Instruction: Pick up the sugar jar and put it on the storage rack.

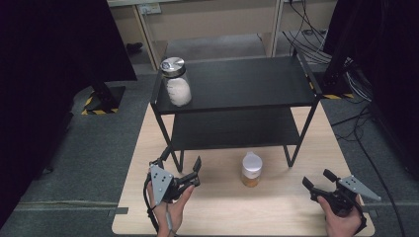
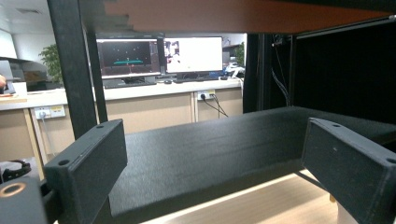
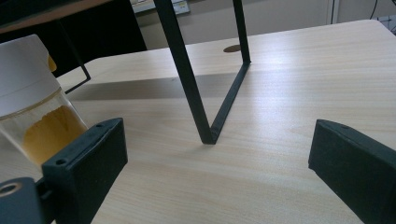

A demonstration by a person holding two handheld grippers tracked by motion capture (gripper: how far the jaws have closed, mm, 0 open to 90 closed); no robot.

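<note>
The small jar of yellow powder point(image 1: 251, 169) stands low in the middle of the high view on the table point(image 1: 276, 212), between the left gripper point(image 1: 184, 165) and right gripper point(image 1: 316, 178), both spread wide and empty, seemingly poised to grasp it.

We see the two-tier rack point(image 1: 237, 86) standing on the far half of the table point(image 1: 276, 207), frame centre. The jar point(image 1: 176, 81) sits on its top shelf, upper left corner. The bottle point(image 1: 251, 169) stands on the table just below the rack, centre. Left gripper point(image 1: 184, 167) lower left, right gripper point(image 1: 318, 178) lower right, bottle between them.
</note>
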